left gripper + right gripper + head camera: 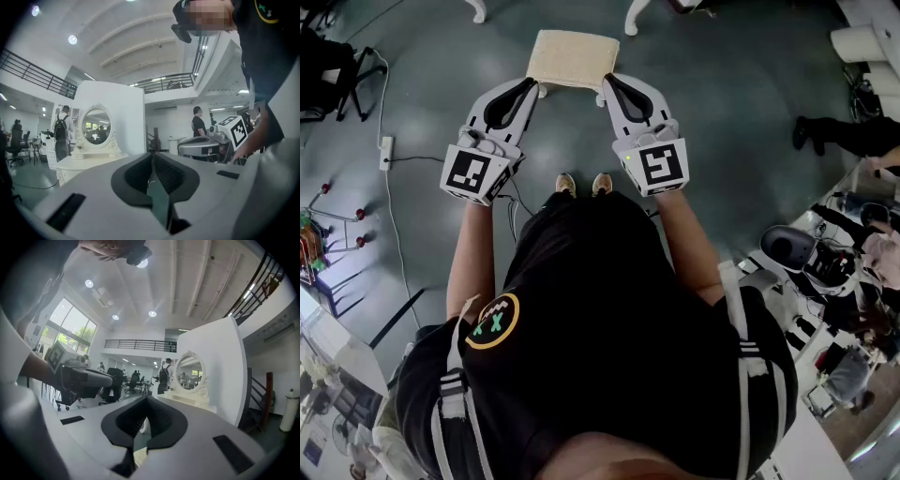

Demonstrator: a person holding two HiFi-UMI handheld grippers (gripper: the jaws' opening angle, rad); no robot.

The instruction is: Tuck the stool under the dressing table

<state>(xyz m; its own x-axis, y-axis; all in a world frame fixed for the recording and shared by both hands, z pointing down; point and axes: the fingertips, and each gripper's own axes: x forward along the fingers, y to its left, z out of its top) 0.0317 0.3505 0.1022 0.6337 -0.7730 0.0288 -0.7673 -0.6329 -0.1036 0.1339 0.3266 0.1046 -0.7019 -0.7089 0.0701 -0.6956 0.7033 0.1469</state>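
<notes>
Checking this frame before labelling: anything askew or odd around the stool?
Nothing stands out. The stool stands level, its seat flat, with the shut left gripper and right gripper at its near corners. The dressing table ahead is upright, mirror included. A power strip and its cable lie on the floor at left.

One stool [573, 58], two grippers [531, 86] [608, 84], seemingly one dresser [91, 160].

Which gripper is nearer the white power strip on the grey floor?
Left. The left gripper is to the right of the white power strip, tip at the near-left corner of the beige cushioned stool; the right gripper is farther over, at its near-right corner.
</notes>
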